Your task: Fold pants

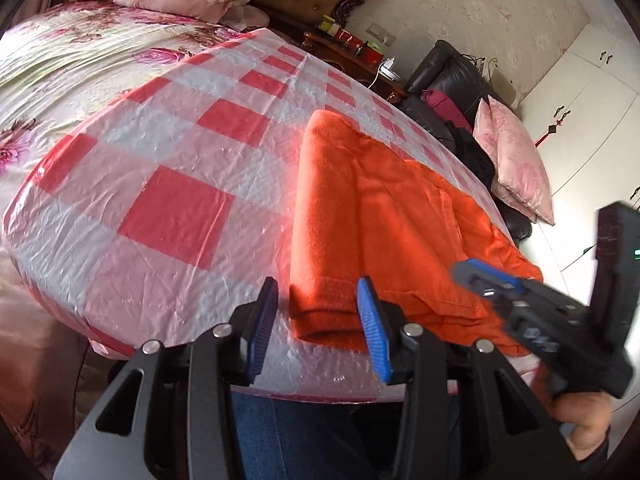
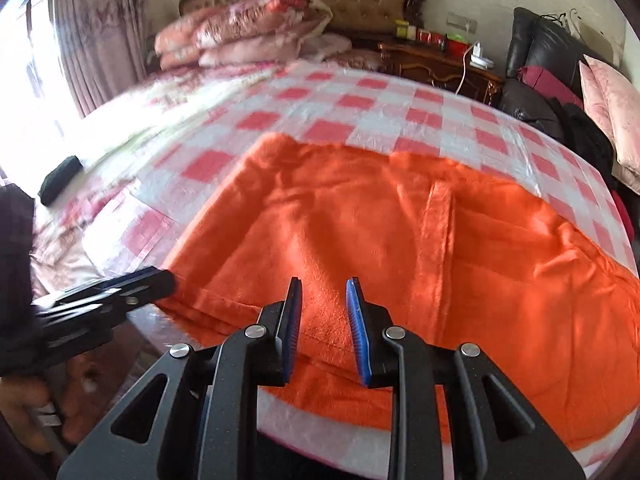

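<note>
Orange pants (image 1: 380, 220) lie folded on a table under a red-and-white checked plastic cover (image 1: 176, 216). In the left wrist view my left gripper (image 1: 316, 284) stands open at the table's near edge. The folded hem corner lies between its blue pads without being pinched. My right gripper (image 1: 464, 270) comes in from the right over the pants' near edge. In the right wrist view the pants (image 2: 380, 240) fill the middle. There my right gripper (image 2: 324, 282) is open just above the fabric, gripping nothing. The left gripper (image 2: 160, 276) shows at the pants' left corner.
A bed with a floral sheet (image 1: 80, 60) and stacked pillows (image 2: 240, 36) lies beyond the table. A small black object (image 2: 60, 180) rests on the bed. To the right are a wooden nightstand (image 2: 436, 64), a black leather chair (image 1: 448, 76) and pink cushions (image 1: 516, 160).
</note>
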`<state>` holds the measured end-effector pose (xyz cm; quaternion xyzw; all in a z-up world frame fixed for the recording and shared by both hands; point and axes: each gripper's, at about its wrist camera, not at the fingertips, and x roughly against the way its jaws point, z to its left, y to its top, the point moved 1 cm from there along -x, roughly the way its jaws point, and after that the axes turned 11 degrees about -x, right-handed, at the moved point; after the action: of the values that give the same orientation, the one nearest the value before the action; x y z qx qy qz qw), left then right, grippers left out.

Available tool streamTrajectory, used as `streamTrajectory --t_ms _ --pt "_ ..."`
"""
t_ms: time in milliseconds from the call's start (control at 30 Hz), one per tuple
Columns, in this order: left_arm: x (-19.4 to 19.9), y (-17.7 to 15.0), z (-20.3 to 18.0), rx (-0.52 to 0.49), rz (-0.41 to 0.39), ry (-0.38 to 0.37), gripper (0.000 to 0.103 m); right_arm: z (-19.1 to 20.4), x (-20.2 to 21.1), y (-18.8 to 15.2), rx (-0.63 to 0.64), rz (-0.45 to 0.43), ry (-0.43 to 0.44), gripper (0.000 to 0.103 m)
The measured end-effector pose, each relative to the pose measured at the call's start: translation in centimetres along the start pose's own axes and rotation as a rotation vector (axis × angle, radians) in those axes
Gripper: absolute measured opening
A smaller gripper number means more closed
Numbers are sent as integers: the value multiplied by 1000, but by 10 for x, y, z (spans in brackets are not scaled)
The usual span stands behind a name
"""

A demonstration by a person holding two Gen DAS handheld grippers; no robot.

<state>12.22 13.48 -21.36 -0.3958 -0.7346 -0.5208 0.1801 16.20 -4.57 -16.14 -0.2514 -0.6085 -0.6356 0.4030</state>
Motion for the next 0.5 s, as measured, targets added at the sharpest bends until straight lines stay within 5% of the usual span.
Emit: streamTrajectory --t_ms 500 --pt "3 -6 11 130 -44 -76 43 -22 -16 -15 -35 12 -21 33"
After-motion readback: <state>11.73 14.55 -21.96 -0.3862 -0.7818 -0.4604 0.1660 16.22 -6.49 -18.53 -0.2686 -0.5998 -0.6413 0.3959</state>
